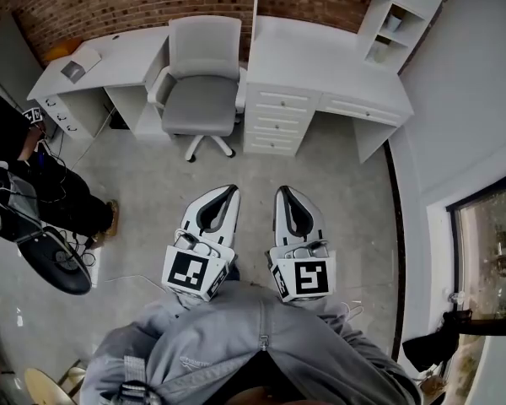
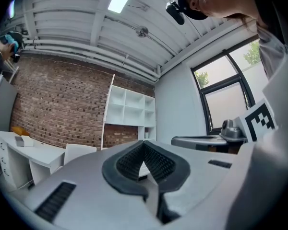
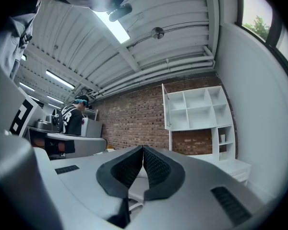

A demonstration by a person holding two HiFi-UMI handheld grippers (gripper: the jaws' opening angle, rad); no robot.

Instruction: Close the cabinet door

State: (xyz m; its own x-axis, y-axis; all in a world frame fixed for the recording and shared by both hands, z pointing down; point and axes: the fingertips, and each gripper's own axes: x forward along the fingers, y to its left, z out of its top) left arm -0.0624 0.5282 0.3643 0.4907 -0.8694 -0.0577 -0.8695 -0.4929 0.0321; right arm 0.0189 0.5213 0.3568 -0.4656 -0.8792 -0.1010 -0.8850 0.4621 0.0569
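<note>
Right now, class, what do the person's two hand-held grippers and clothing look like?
The light grey, wedge-shaped plastic left gripper and the matching right gripper have tongs lined with black ribbed rubber pads. Each carries a white cube printed with a black square marker. The person wears a grey zipped sweatshirt.

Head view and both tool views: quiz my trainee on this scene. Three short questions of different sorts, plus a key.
1. True or false: the cabinet door stands open.
2. What stands at the desk? A. chair B. ladder C. bin
3. Fill in: the left tool and right tool are both ___, with nothing between their jaws.
Key: 1 true; 2 A; 3 shut.
</note>
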